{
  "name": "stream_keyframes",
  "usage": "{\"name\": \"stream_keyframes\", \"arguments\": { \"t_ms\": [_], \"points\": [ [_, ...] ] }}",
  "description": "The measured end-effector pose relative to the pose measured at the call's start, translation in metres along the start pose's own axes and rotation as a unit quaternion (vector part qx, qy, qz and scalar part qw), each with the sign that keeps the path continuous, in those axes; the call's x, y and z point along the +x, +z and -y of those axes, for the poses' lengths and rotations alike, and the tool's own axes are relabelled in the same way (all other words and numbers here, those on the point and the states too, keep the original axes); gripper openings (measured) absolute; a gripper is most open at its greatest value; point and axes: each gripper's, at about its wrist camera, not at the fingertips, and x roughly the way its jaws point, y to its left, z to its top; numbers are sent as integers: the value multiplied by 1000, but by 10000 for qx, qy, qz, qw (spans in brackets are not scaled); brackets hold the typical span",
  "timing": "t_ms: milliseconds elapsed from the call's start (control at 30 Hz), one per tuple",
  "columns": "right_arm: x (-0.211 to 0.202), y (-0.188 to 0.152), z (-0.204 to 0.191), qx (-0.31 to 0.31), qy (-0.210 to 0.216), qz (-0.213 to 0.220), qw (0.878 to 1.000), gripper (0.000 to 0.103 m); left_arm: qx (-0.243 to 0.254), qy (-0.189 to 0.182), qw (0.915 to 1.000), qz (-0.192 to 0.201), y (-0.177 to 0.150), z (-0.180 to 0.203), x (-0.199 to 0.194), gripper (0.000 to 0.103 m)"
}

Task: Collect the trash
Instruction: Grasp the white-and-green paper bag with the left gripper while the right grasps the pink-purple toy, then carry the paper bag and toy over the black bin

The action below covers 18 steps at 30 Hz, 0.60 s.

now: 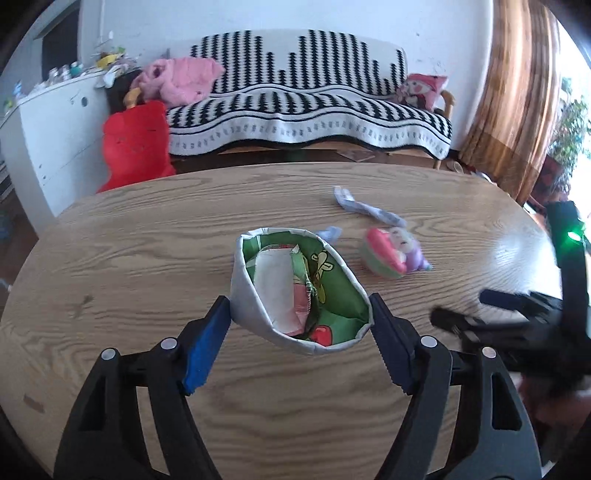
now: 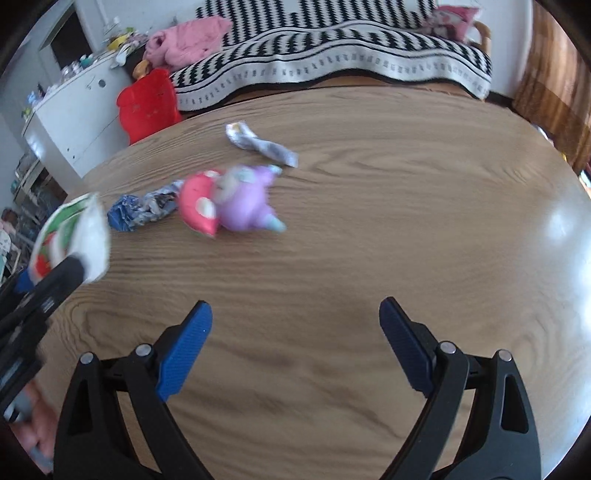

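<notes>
With the left gripper point(image 1: 300, 325) clamped on the silver-lined green snack bag point(image 1: 295, 291), keep its mouth open and upward while the right gripper point(image 2: 295, 332), fingers apart and empty, reaches across the wooden table point(image 2: 369, 240) for the crumpled blue wrapper point(image 2: 144, 208).

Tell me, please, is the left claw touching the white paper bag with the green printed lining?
Touching: the left wrist view shows the left claw with both blue pads against the paper bag.

wood-grain oval table point(image 1: 147, 258), glare on its right side. behind it a sofa under a black-and-white patterned throw point(image 1: 306, 110), white wall point(image 1: 258, 18), white cabinet point(image 1: 55, 129) at left, brown striped curtain point(image 1: 517, 92) at right, daylight from the right
</notes>
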Motion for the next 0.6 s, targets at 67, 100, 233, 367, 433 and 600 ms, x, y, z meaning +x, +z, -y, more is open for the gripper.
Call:
{"name": "stream_keyframes", "arguments": {
  "t_ms": [67,100,233,367,433,600],
  "points": [
    [9,10,-13,-101,-34,88,9999,91,-89,5,9999,-60,-4,-14,-2,73],
    [14,15,-18,-136,-41,120,9998,93,-125,13,9999,-76,-5,-20,-3,73],
    [30,32,-27,-76,-6,169,9998,93,-208,103,9996,-175,-11,-39,2,73],
    [46,48,-30,48,-45,192,9998,93,-345,126,9989,-283,-12,-52,8,73],
    [46,50,-34,-82,35,253,9996,64,-381,126,9988,-290,-11,-53,8,73],
    [23,41,-39,-281,28,306,9991,58,-401,18,9988,-293,-6,-42,6,73]
  ]
}}
